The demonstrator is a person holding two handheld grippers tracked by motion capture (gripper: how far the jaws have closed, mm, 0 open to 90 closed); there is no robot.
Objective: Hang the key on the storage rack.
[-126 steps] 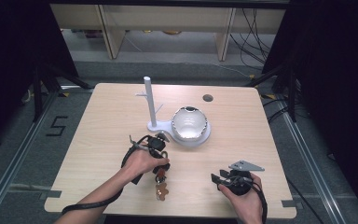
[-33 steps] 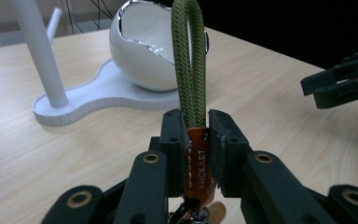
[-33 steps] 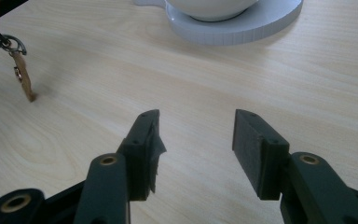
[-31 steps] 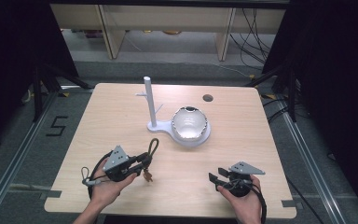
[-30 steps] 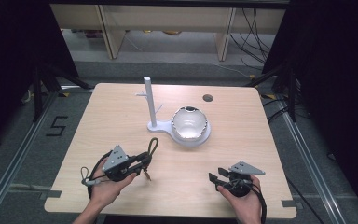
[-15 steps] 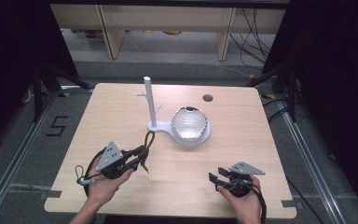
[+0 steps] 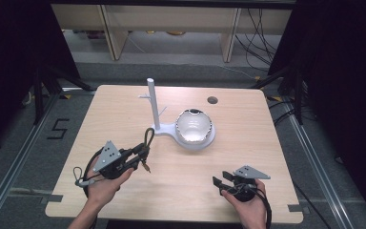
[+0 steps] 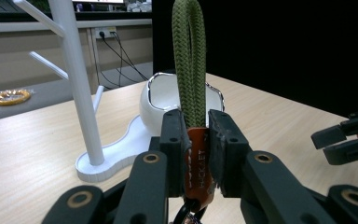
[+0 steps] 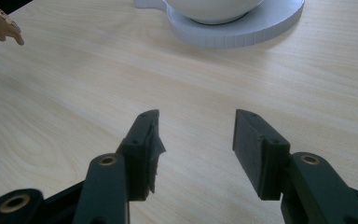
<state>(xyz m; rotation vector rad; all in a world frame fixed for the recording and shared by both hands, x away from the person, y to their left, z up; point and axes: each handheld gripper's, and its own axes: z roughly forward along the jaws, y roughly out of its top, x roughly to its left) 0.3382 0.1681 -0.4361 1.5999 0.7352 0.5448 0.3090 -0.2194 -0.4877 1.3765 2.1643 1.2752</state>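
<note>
Left gripper (image 7: 140, 155) clamped tight, raised; right gripper (image 7: 218, 182) low, jaws apart.

A wooden table (image 7: 124, 109) is seen from above. Near its middle a white stand (image 7: 153, 106) with an upright post is placed, and a white bowl (image 7: 194, 127) is seated on its round base. At the near left, the left gripper (image 7: 140, 153) is held clamped on a keychain strap (image 7: 147, 138), whose green loop is pointed toward the stand. At the near right, the right gripper (image 7: 218, 182) is held just above the table with its jaws apart.
</note>
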